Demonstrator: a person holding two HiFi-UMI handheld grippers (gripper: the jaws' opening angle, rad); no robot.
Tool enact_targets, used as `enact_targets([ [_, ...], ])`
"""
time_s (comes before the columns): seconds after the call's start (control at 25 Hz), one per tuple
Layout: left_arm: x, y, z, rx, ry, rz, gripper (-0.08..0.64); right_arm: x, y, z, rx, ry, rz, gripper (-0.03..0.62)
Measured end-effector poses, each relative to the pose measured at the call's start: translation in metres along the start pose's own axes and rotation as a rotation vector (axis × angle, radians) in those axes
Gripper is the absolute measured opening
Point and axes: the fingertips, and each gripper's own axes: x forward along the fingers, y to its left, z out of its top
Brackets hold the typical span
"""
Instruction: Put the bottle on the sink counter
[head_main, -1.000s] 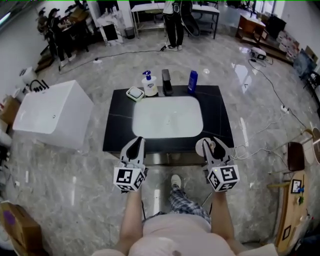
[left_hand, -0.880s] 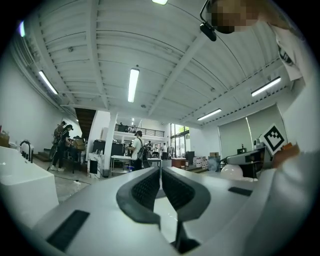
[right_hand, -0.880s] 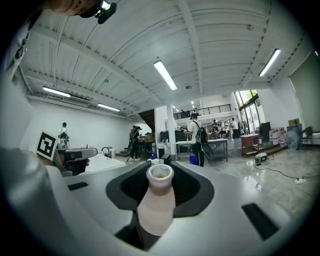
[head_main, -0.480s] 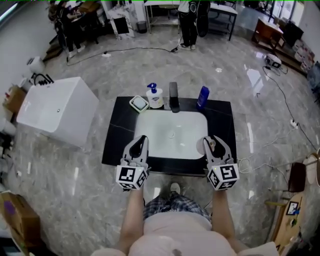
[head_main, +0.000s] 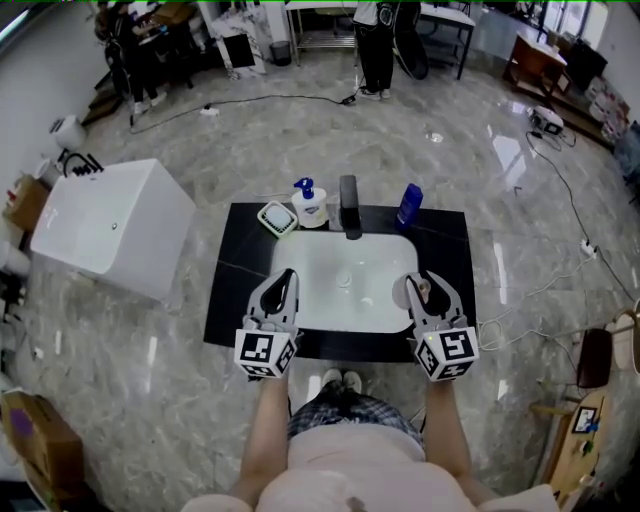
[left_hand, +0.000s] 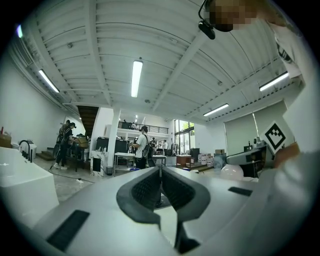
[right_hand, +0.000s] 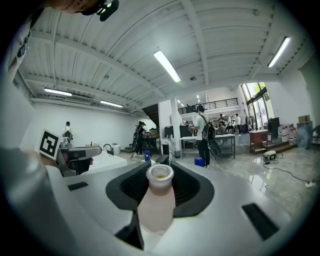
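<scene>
A small pale bottle (right_hand: 156, 205) with an open mouth stands upright between the jaws of my right gripper (right_hand: 161, 169), which is shut on it. In the head view the right gripper (head_main: 421, 283) hovers over the front right edge of the black sink counter (head_main: 448, 262), with the bottle's (head_main: 424, 291) top just showing. My left gripper (head_main: 284, 278) hangs over the front left edge of the counter. In the left gripper view the left gripper (left_hand: 160, 170) has its jaws together with nothing between them.
A white basin (head_main: 345, 268) fills the counter's middle. Along its back stand a dark faucet (head_main: 348, 205), a pump soap bottle (head_main: 308, 200), a blue bottle (head_main: 409, 205) and a soap dish (head_main: 277, 217). A white tub (head_main: 110, 225) sits on the floor to the left. A person (head_main: 378, 40) stands far behind.
The sink counter has come nearer and now lies under both grippers. Both grippers keep their pose, and the bottle stays in the right one.
</scene>
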Motion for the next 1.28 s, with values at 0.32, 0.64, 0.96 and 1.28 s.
enact_targets([
  [0.32, -0.01, 0.043, -0.005, -0.01, 0.007, 0.075, 0.032, 0.049, 0.042, 0.013, -0.027, -0.008, 0.105, 0.137],
  [0.64, -0.043, 0.105, -0.019, -0.02, 0.017, 0.207, 0.032, 0.113, 0.136, 0.012, -0.052, -0.004, 0.322, 0.137],
  [0.96, -0.035, 0.164, -0.034, -0.048, 0.024, 0.282, 0.032, 0.192, 0.233, 0.005, -0.063, 0.009, 0.506, 0.137],
  [1.28, 0.004, 0.249, -0.04, -0.057, 0.043, 0.317, 0.031, 0.297, 0.288, -0.001, -0.074, 0.025, 0.534, 0.137],
])
